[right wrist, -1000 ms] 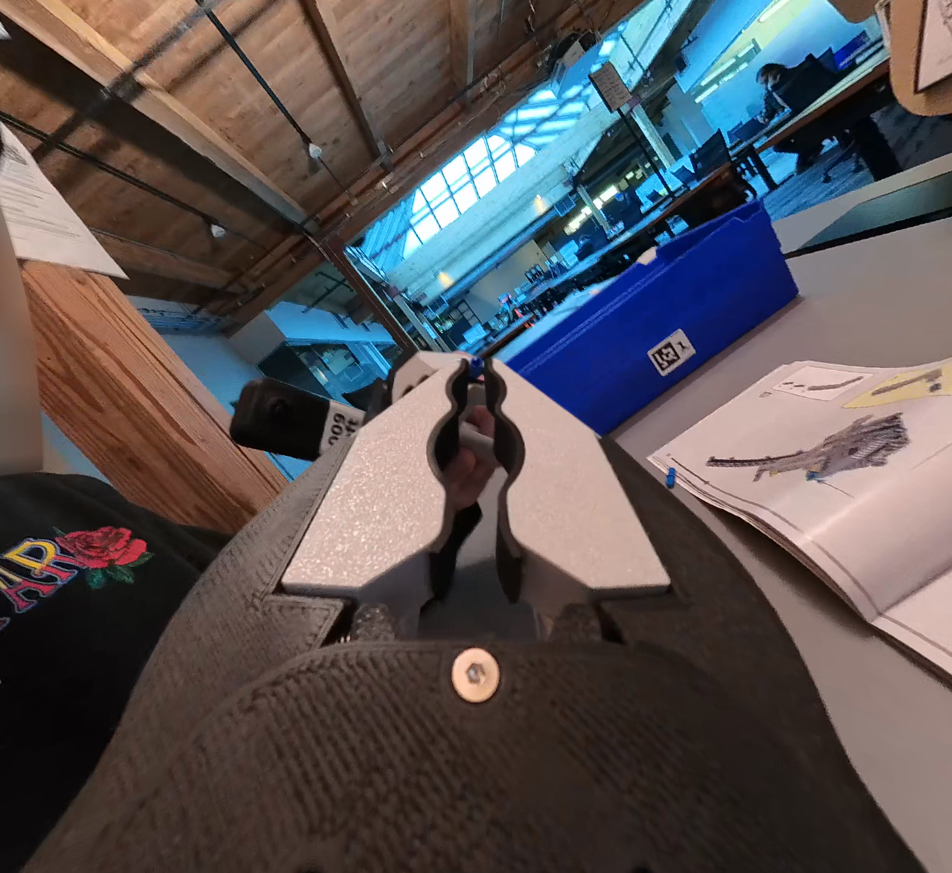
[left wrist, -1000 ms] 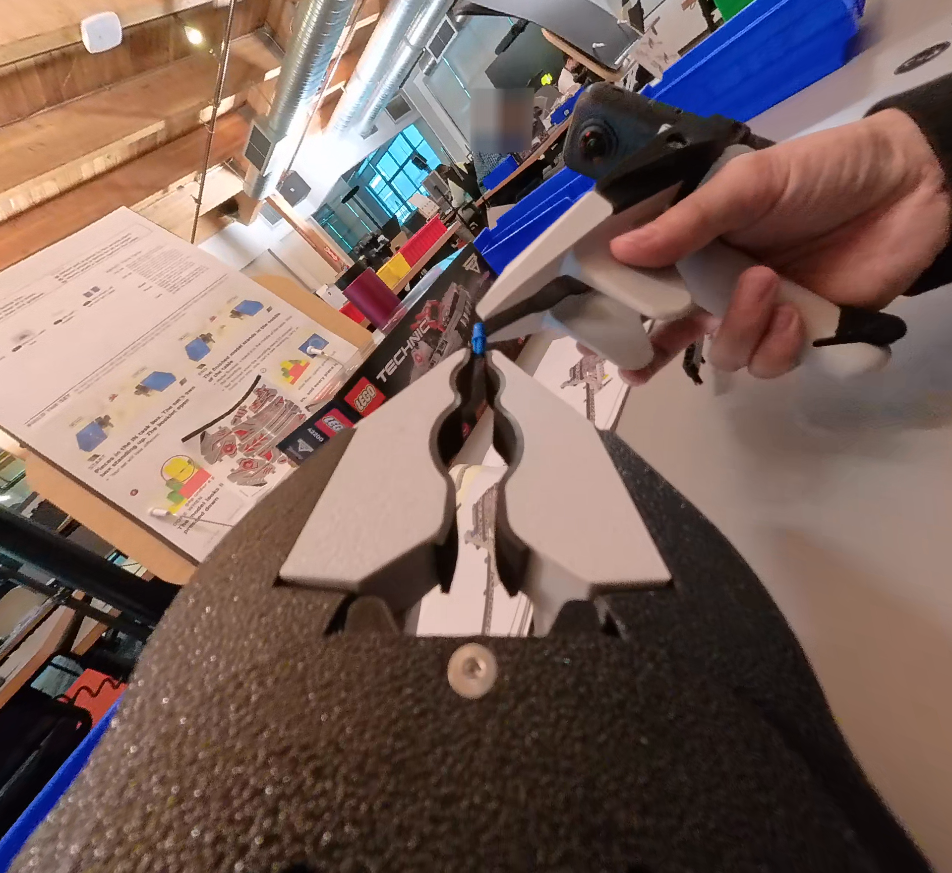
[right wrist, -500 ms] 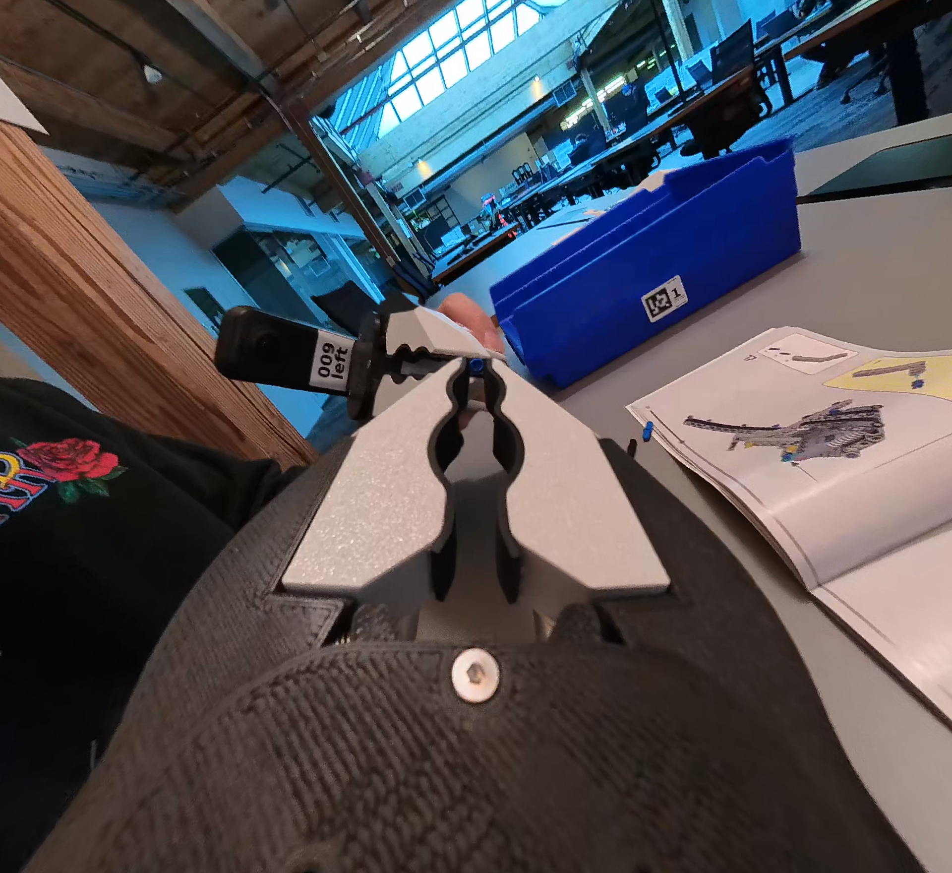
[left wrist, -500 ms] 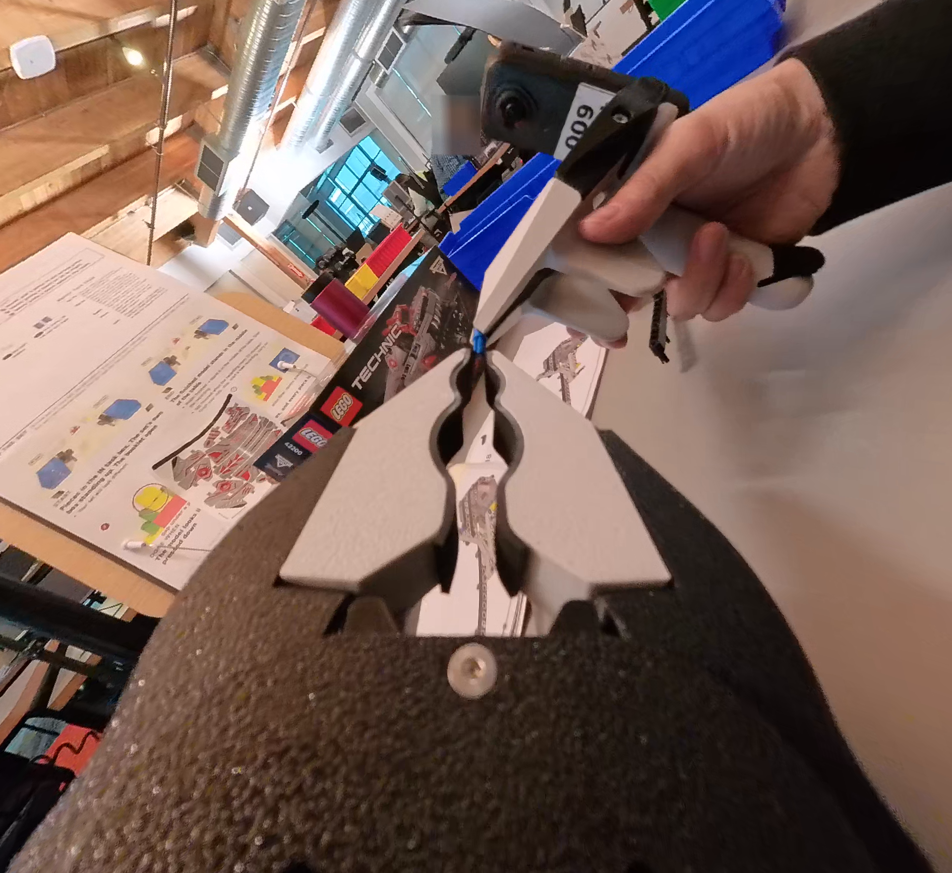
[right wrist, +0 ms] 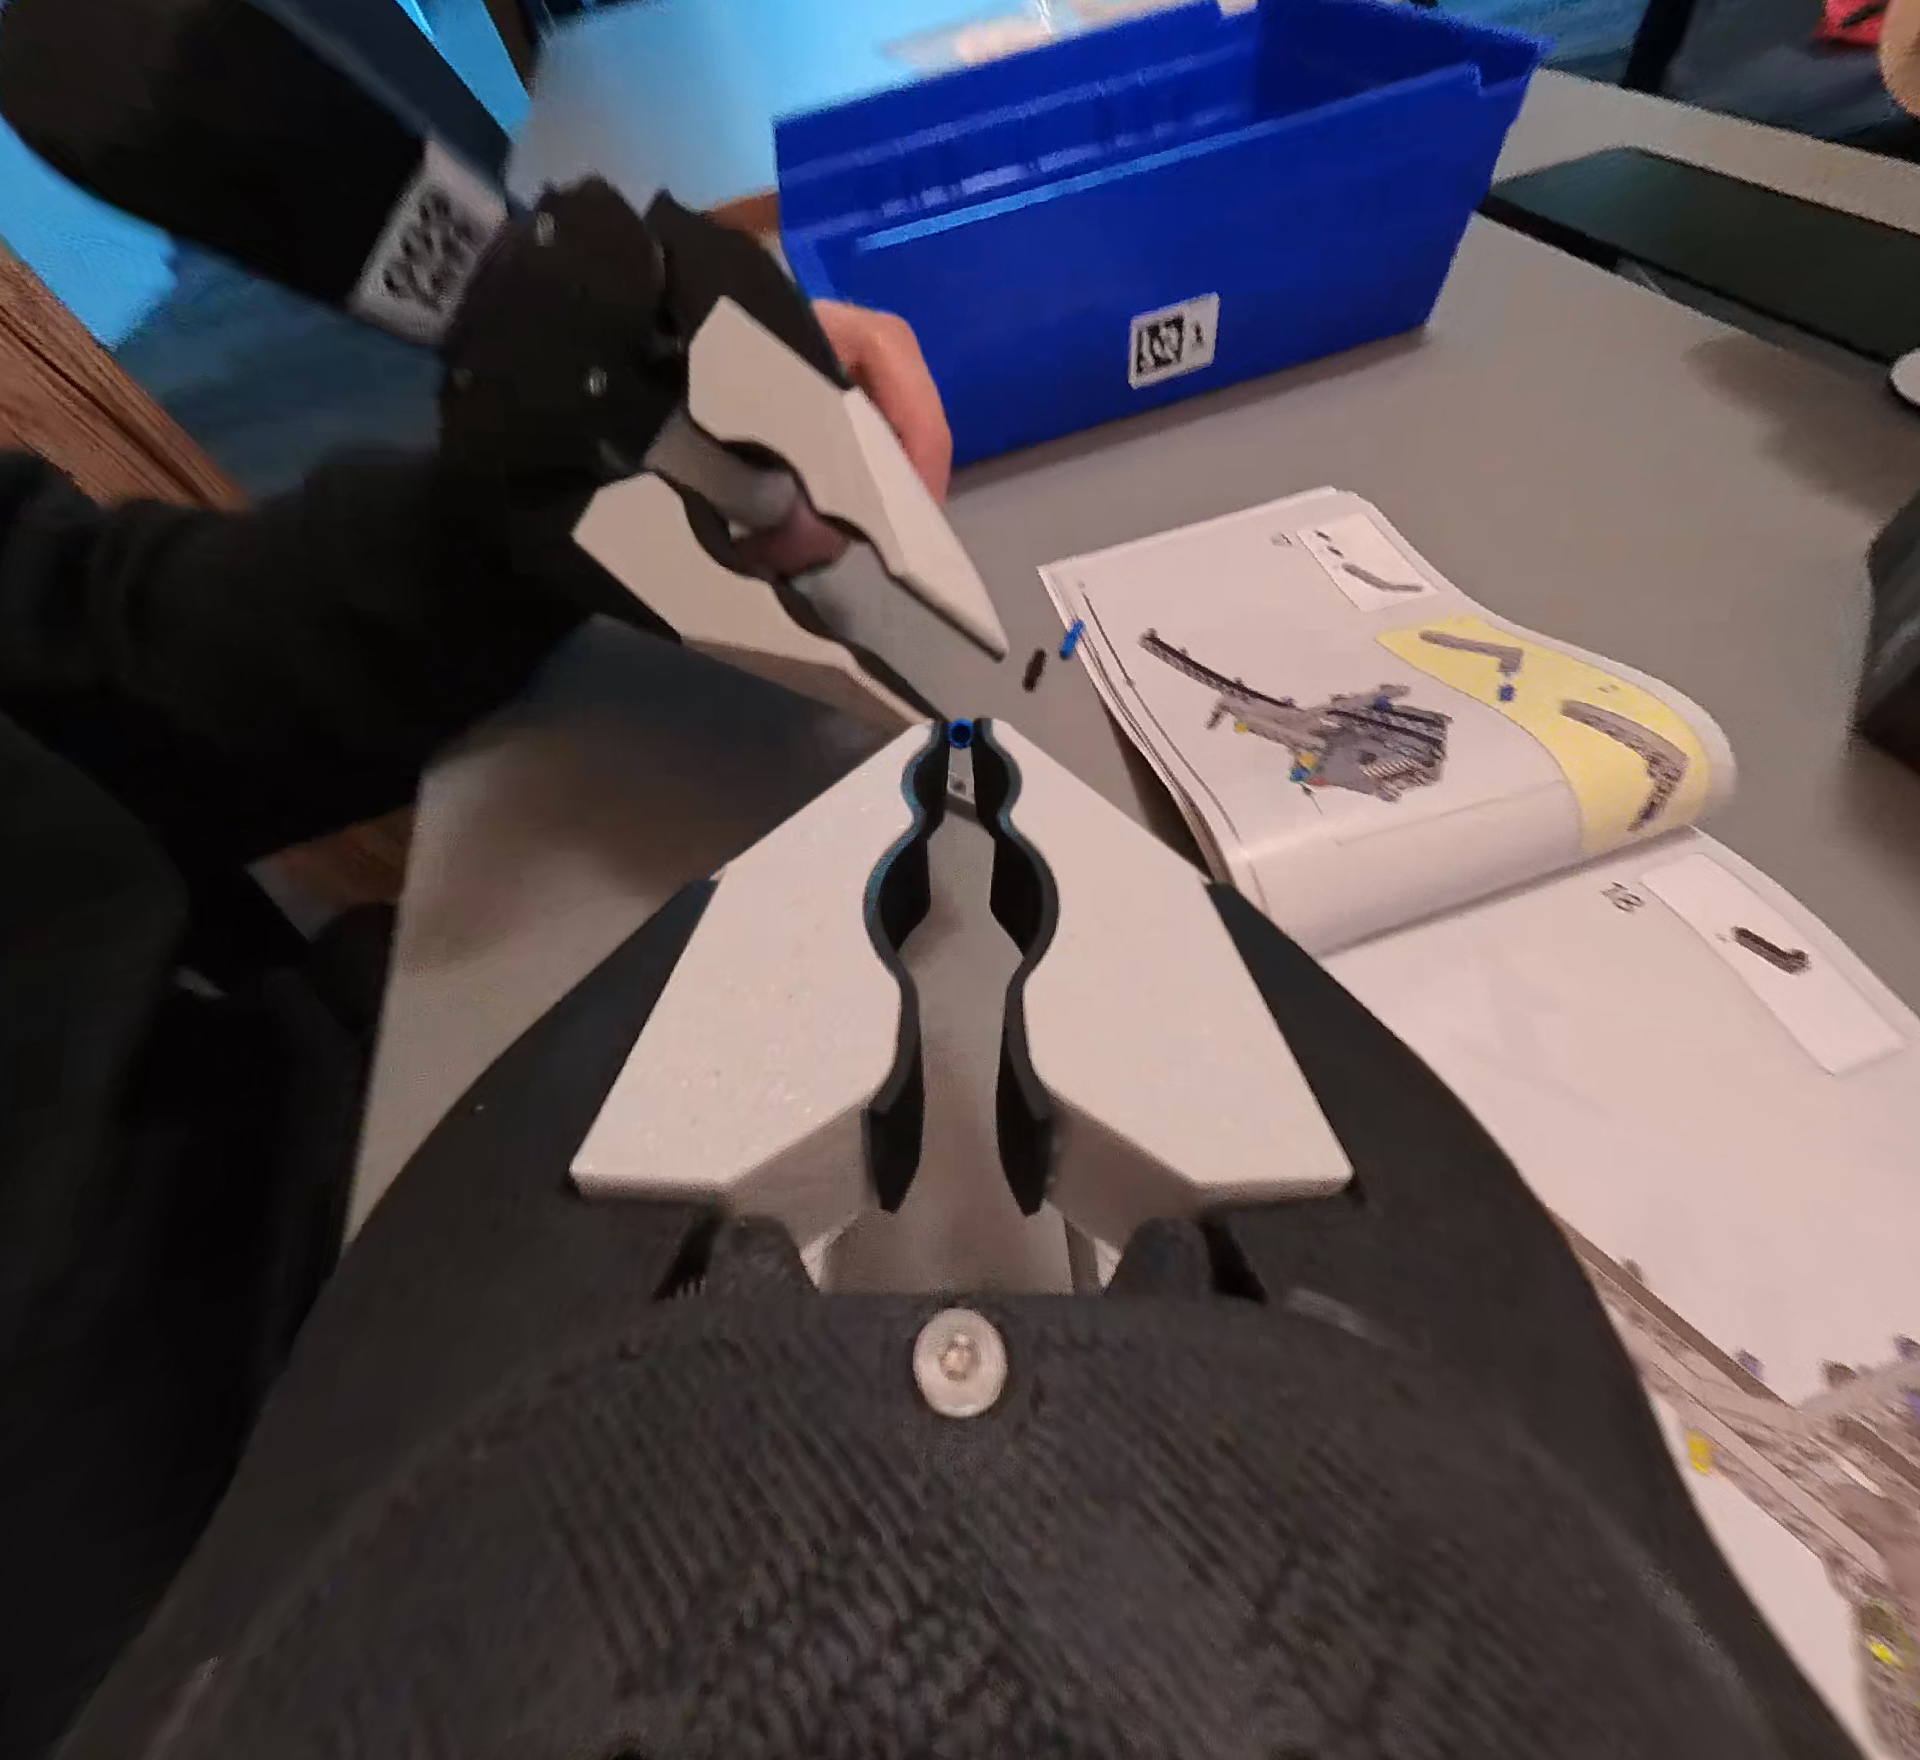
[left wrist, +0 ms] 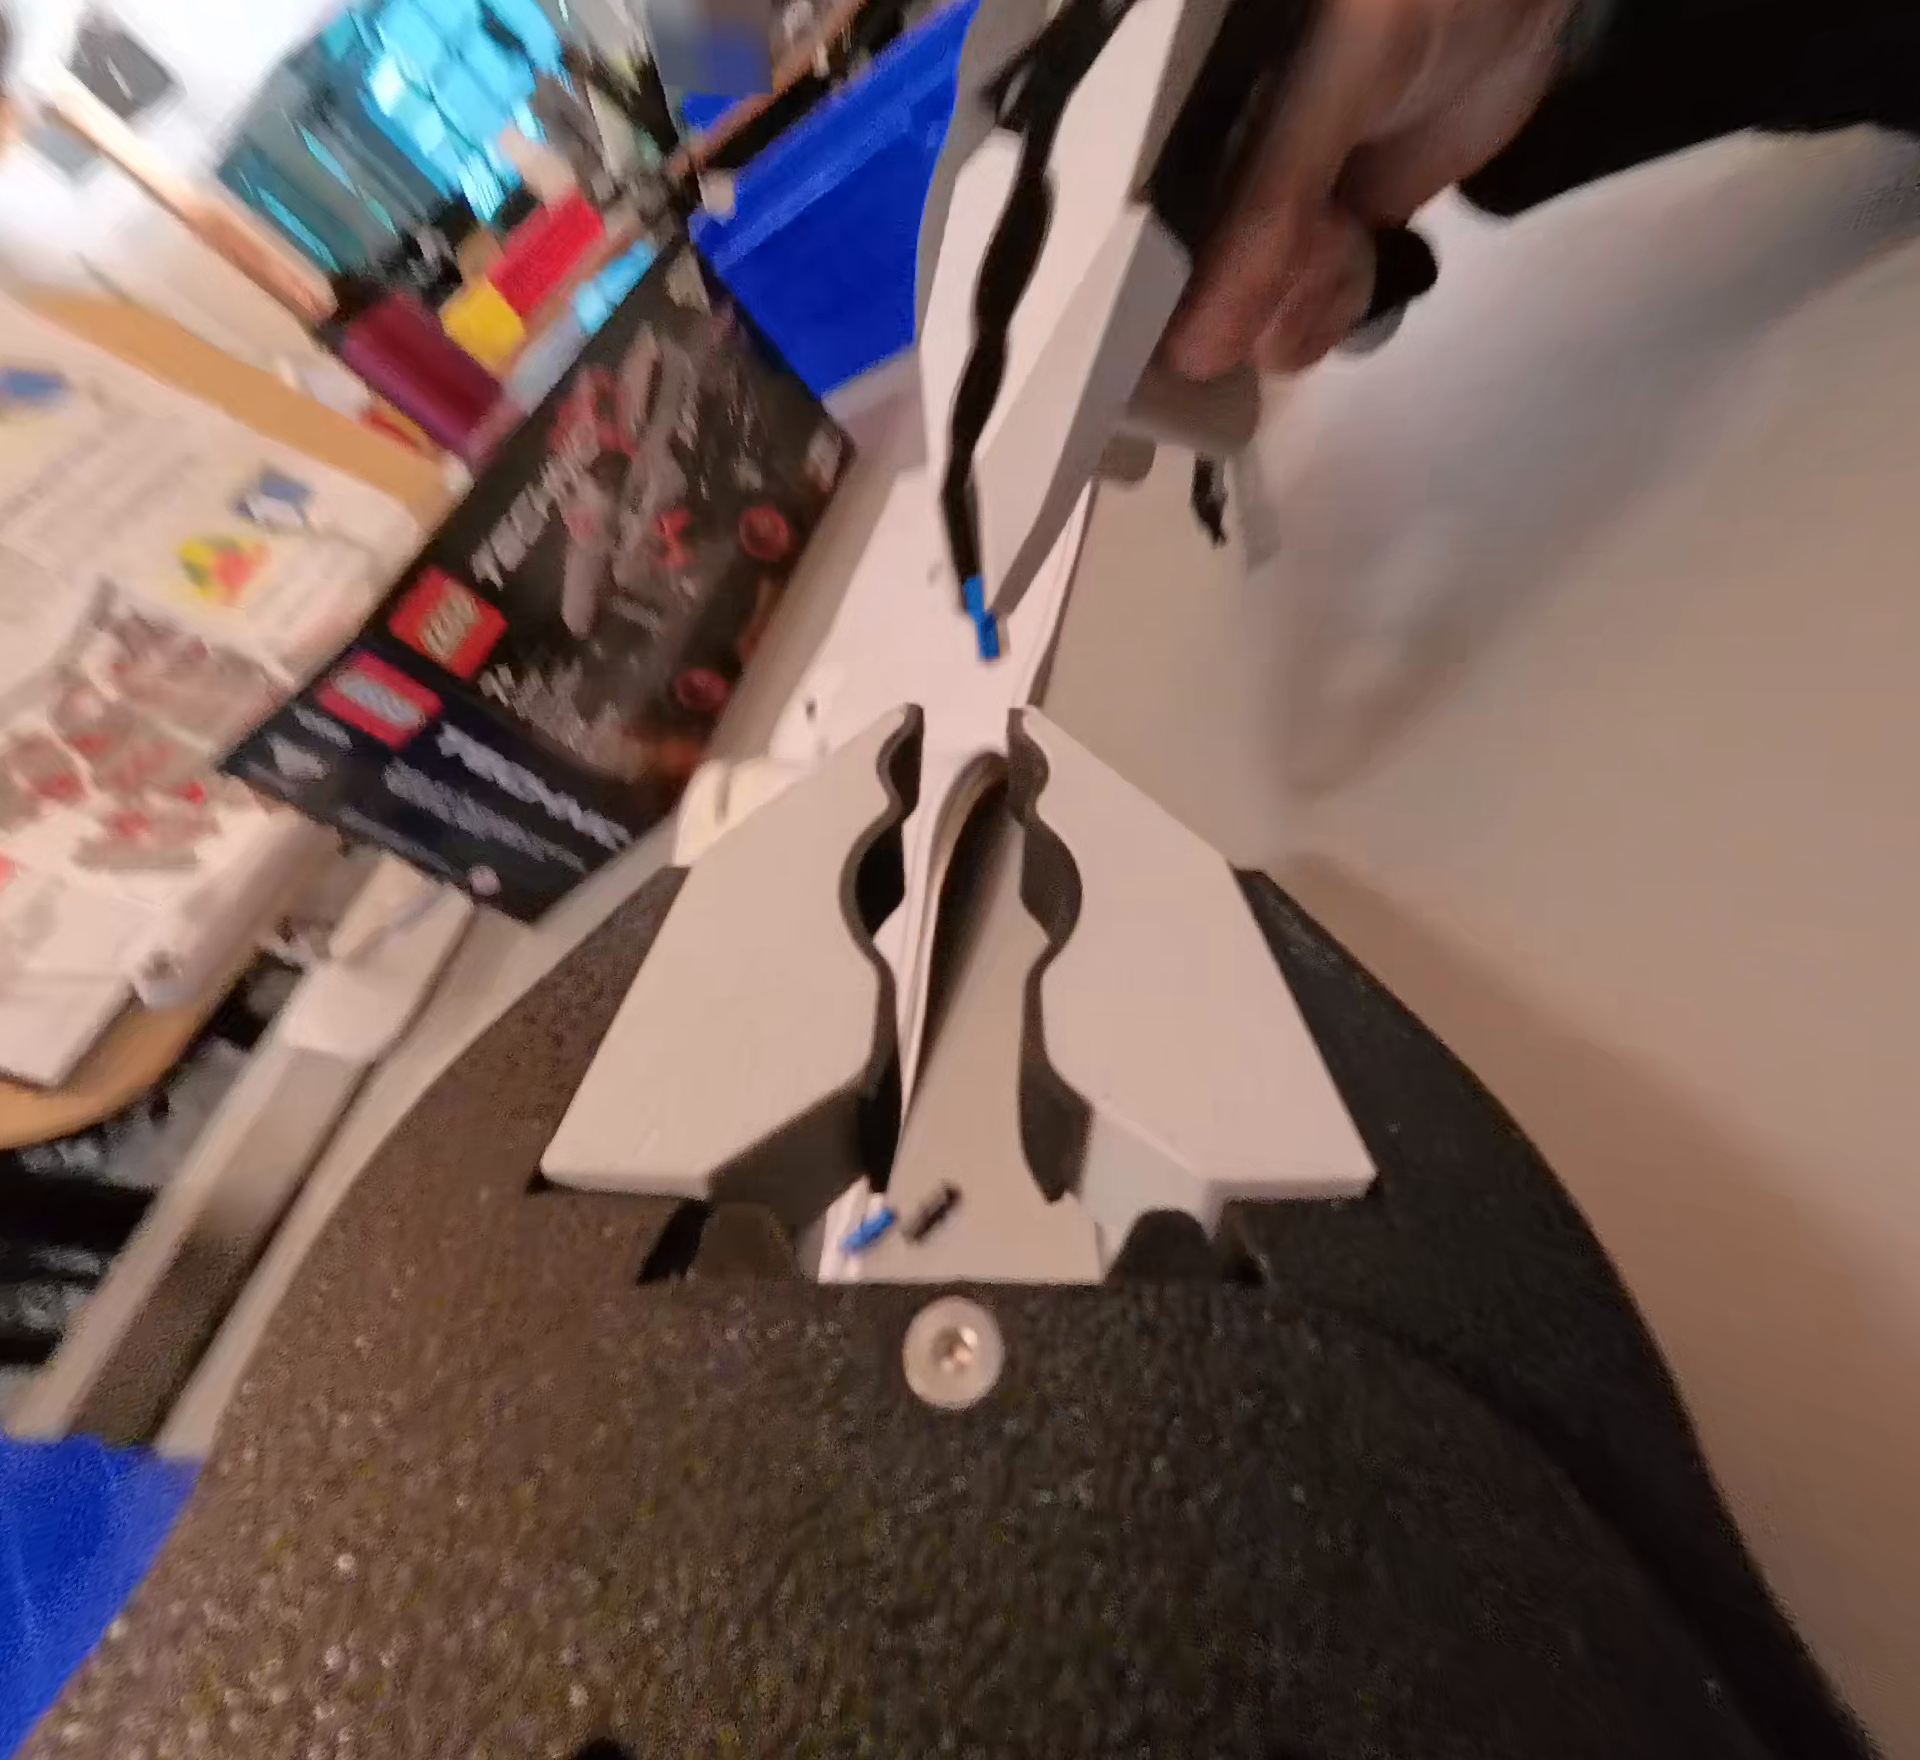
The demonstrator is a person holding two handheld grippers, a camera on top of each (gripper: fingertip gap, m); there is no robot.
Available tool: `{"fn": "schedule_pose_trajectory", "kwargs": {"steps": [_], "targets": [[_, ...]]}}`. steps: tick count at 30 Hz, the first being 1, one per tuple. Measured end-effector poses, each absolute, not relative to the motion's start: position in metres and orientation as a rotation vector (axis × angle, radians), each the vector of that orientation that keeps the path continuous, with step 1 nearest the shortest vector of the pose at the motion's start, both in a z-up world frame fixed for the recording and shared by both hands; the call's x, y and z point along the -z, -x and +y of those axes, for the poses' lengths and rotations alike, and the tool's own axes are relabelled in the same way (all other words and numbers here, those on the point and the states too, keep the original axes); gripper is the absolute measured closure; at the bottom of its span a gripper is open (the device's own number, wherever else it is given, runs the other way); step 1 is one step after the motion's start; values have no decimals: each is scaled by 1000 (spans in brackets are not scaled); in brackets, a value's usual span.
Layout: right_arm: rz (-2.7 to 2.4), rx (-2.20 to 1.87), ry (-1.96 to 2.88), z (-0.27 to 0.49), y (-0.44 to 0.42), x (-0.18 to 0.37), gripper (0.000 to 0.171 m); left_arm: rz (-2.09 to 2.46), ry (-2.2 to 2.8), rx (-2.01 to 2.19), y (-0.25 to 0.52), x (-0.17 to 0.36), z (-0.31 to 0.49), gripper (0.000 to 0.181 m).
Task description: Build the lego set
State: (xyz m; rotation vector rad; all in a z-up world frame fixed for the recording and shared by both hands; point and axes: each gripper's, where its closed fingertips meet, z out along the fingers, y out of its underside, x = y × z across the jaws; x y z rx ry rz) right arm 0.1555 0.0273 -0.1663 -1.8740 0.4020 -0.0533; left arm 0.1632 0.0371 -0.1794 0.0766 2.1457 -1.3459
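Observation:
My right gripper (right wrist: 961, 736) is shut on a small blue pin (right wrist: 959, 734) at its fingertips, held above the grey table. In the left wrist view the right gripper (left wrist: 982, 604) hangs point-down with the blue pin (left wrist: 982, 627) sticking out of its tip. My left gripper (left wrist: 966, 728) is open and empty, just below that pin. In the right wrist view the left gripper (right wrist: 966, 684) sits close in front of the right one, jaws apart. A loose black pin (right wrist: 1032, 668) and a loose blue pin (right wrist: 1071, 638) lie on the table by the open instruction booklet (right wrist: 1351, 723).
A blue bin (right wrist: 1143, 204) stands behind the booklet on the table (right wrist: 1558, 422). A dark set box (left wrist: 582, 671) and a printed sheet (left wrist: 125, 671) are at the left of the left wrist view, with another blue bin (left wrist: 831, 256) behind. The view is motion-blurred. Left and right tips are no more than a few centimetres apart.
Both grippers tilted down towards the table. The left gripper opened and let go of the blue pin; the right gripper kept it. The two tips drew a little apart.

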Motion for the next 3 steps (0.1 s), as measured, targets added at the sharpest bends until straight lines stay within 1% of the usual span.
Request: {"fn": "schedule_pose_trajectory", "kwargs": {"steps": [3], "targets": [[390,127,1995,24,-160,183,169,2429,116,1227,-170,218,54,155]]}}
